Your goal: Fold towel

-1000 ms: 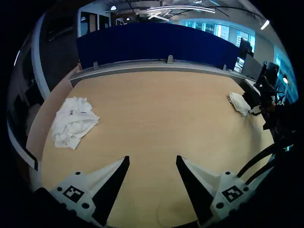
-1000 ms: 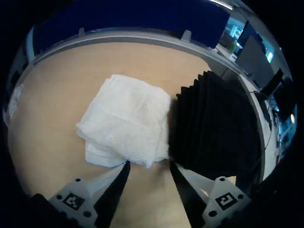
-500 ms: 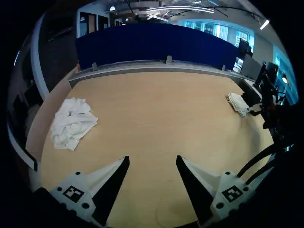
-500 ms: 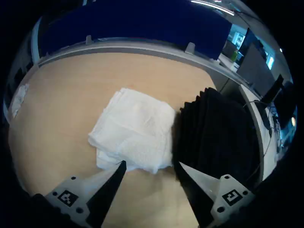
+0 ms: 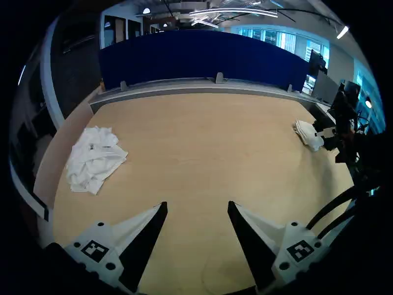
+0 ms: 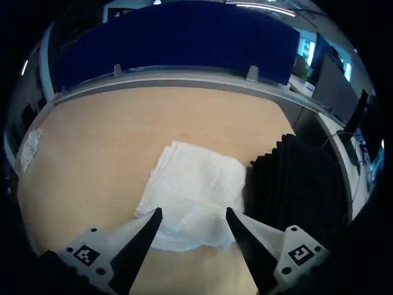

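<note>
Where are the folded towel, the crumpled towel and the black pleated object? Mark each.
folded towel (image 6: 196, 189), right gripper view, middle of top layer.
crumpled towel (image 5: 93, 160), left gripper view, centre of heap.
black pleated object (image 6: 299, 191), right gripper view, ridged top.

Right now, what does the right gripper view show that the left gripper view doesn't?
Right gripper view: the folded towel close up, stacked edges visible, beside a black pleated object, in front of the open right hand-held gripper. Left gripper view: the crumpled towel, bunched and loose, beyond the open left hand-held gripper. Shared: the wooden table, the blue divider, and both towels, each small in the other view.
</note>
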